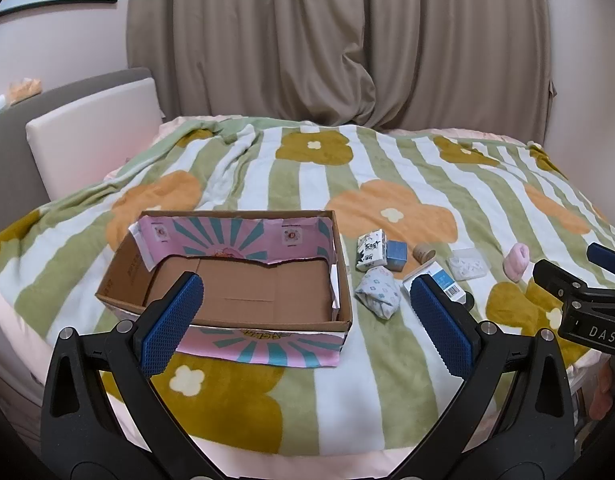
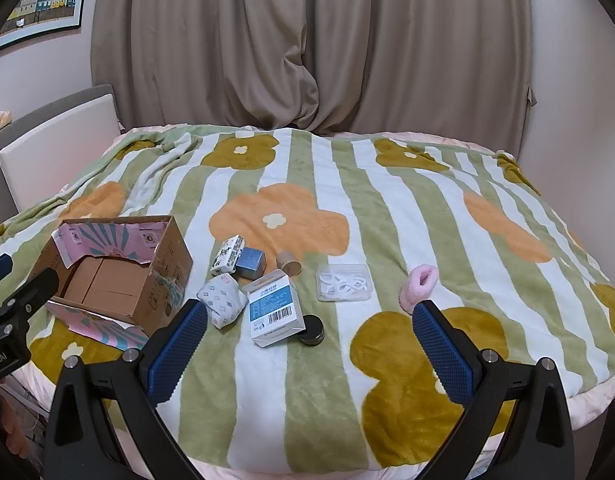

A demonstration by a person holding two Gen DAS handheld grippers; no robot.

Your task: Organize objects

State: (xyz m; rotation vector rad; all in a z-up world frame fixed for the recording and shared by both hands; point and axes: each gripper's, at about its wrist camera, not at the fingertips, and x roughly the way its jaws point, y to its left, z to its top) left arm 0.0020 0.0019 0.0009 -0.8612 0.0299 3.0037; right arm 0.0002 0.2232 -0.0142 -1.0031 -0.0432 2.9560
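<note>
An open cardboard box (image 1: 235,280) (image 2: 119,280) with a pink lining lies on the flowered blanket, nothing inside it. To its right lies a cluster of small things: a patterned tissue pack (image 2: 227,258), a blue cube box (image 2: 250,263), a cardboard roll (image 2: 288,262), a rolled patterned cloth (image 2: 223,300), a white and blue carton (image 2: 273,308), a dark round tin (image 2: 312,330), a clear packet (image 2: 343,282) and a pink scrunchie (image 2: 419,286). My left gripper (image 1: 307,320) hangs open in front of the box. My right gripper (image 2: 307,344) hangs open short of the cluster.
The blanket (image 2: 307,208) covers a bed that ends at beige curtains (image 2: 307,40) behind. A padded headboard (image 1: 91,132) stands at the left. Wide bare blanket lies beyond the objects and at the right.
</note>
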